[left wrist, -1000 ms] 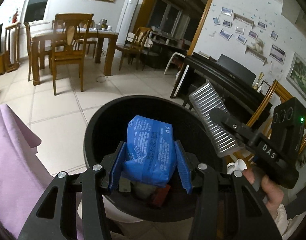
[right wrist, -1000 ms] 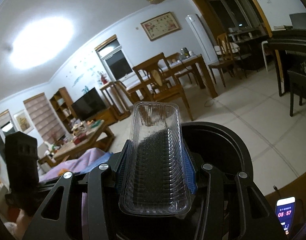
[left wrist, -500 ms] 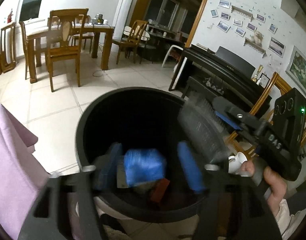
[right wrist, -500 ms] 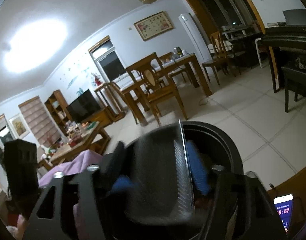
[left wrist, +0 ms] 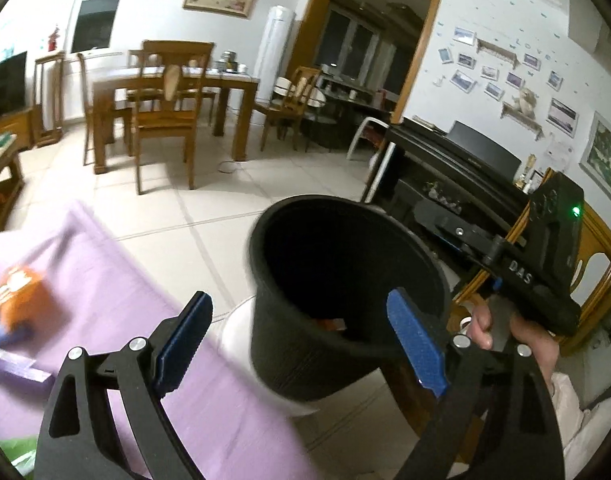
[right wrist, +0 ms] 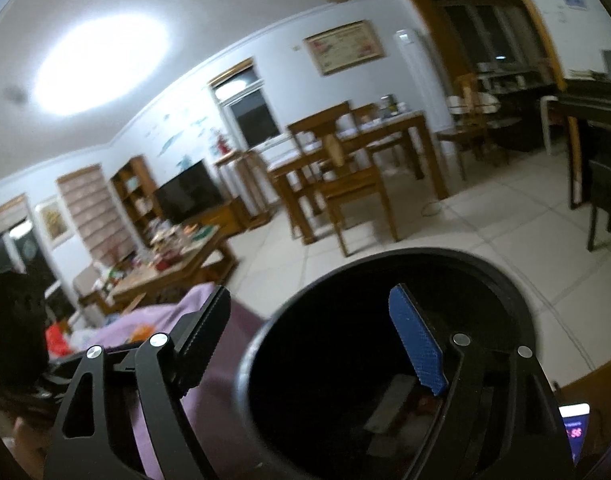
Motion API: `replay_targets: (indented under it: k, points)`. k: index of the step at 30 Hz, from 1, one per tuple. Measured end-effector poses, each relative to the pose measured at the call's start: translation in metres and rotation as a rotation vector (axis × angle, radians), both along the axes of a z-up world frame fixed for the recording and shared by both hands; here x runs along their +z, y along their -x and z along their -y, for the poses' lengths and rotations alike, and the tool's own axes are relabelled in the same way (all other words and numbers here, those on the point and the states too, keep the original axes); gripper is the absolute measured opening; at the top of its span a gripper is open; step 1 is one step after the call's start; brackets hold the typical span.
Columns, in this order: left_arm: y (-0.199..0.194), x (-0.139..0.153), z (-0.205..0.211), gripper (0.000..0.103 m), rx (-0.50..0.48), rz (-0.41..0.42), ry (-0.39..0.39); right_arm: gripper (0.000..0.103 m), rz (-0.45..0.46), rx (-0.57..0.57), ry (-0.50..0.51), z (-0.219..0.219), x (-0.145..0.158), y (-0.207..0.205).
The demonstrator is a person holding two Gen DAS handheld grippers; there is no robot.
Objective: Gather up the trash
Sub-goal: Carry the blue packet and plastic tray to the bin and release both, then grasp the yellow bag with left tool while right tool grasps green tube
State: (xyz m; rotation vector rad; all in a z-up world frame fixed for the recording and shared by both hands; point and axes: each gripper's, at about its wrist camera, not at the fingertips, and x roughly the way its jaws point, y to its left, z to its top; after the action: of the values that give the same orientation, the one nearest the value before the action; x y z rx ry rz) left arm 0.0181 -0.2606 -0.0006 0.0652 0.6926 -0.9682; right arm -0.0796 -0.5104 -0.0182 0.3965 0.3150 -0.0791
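Observation:
The black trash bin (left wrist: 345, 280) stands on the floor beside the purple-covered table (left wrist: 117, 300); it fills the lower right wrist view (right wrist: 385, 340). My left gripper (left wrist: 301, 344) is open and empty, in front of the bin's near wall. My right gripper (right wrist: 309, 344) is open and empty over the bin's mouth. Its black body shows at the bin's right in the left wrist view (left wrist: 537, 248). Dropped trash lies dim at the bin's bottom (right wrist: 389, 404). An orange packet (left wrist: 23, 300) lies blurred on the table at the left.
A dark piano (left wrist: 445, 172) and a wooden chair (left wrist: 585, 264) stand right of the bin. A dining table with chairs (left wrist: 165, 100) stands across the tiled floor. A phone (right wrist: 575, 426) lies at the lower right. A cluttered coffee table (right wrist: 165, 264) is far left.
Both grippers opened and dropped their loads into the bin: the left a blue packet, the right a clear plastic tray. The left gripper then swung left and back from the bin.

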Motion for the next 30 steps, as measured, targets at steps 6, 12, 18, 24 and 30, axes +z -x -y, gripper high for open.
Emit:
replay_targets:
  k: [6,12,18,24,30]
  points:
    - [0.012,0.006,-0.090,0.088,0.105,0.028,-0.023,0.081,-0.062,0.312,0.079,-0.099,0.011,-0.041]
    - [0.032,-0.005,-0.188,0.088,0.183,0.056,-0.132,0.081,-0.140,0.669,0.228,-0.221,0.014,-0.076]
    - [0.040,-0.035,-0.253,0.088,0.191,0.084,-0.336,0.056,-0.235,0.872,0.481,-0.322,-0.006,-0.106]
    - [0.019,-0.061,-0.275,0.088,0.101,0.087,-0.428,0.056,-0.359,0.978,0.630,-0.359,-0.033,-0.134]
    - [0.006,-0.069,-0.276,0.087,0.040,0.120,-0.445,0.056,-0.408,0.998,0.658,-0.361,-0.045,-0.148]
